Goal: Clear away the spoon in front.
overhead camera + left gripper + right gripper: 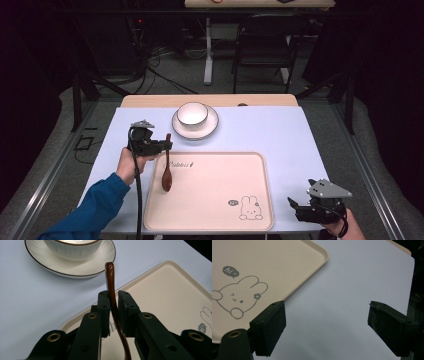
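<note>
Dark brown wooden spoon [167, 170], glossy, handle raised, bowl resting on tray's [210, 222] left part.

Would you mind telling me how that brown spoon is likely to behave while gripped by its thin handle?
The spoon looks glossy, so it may slip between the left gripper pads. It seems rigid, holding its curve. With its bowl on the tray, it could pivot if pushed.
</note>
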Demonstrator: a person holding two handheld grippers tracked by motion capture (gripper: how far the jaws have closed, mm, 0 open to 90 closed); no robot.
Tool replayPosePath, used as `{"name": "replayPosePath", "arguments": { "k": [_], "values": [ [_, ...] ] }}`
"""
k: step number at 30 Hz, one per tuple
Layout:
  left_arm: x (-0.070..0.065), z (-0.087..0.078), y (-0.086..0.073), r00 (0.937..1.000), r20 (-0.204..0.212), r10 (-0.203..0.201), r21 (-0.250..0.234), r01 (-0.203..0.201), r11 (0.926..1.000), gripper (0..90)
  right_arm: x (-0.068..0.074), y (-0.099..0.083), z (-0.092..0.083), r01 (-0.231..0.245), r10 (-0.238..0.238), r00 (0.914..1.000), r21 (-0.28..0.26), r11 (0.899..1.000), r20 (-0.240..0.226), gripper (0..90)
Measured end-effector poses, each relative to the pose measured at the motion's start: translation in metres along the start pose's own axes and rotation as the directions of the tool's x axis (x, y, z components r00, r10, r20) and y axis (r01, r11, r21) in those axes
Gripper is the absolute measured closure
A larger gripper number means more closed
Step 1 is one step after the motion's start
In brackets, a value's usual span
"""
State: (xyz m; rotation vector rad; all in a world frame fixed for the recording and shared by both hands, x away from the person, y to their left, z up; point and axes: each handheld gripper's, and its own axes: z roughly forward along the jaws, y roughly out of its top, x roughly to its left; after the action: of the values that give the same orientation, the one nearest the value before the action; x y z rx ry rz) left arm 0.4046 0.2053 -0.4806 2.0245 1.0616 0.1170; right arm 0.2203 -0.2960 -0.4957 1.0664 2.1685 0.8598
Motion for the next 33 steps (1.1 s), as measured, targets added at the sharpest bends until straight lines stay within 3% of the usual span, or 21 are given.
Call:
{"name": "replayPosePath", "arguments": {
  "k": [7,13,18,33],
  "values": [
    [0.003,0.007,-0.005,0.9998,-0.016,-0.015,-0.024,0.015,0.9996,79.5,0.0,-0.001,-0.001,0.001,-0.001,1.0,-0.003,1.0,0.005,14.3],
    [0.01,0.013,-0.015,0.995,-0.024,-0.097,-0.069,0.095,0.9931,79.4,0.001,0.0,-0.002,0.001,-0.001,1.0,-0.003,1.0,0.008,14.3],
    [0.015,0.019,-0.021,0.9895,-0.027,-0.142,-0.065,0.14,0.988,78.9,0.002,-0.001,-0.003,-0.002,0.002,1.0,-0.004,1.0,0.009,14.3],
    [0.013,0.034,-0.034,0.9898,-0.069,-0.124,-0.002,0.124,0.9922,77.8,0.002,0.0,-0.003,0.002,-0.002,1.0,-0.002,1.0,0.007,14.3]
  ]
}}
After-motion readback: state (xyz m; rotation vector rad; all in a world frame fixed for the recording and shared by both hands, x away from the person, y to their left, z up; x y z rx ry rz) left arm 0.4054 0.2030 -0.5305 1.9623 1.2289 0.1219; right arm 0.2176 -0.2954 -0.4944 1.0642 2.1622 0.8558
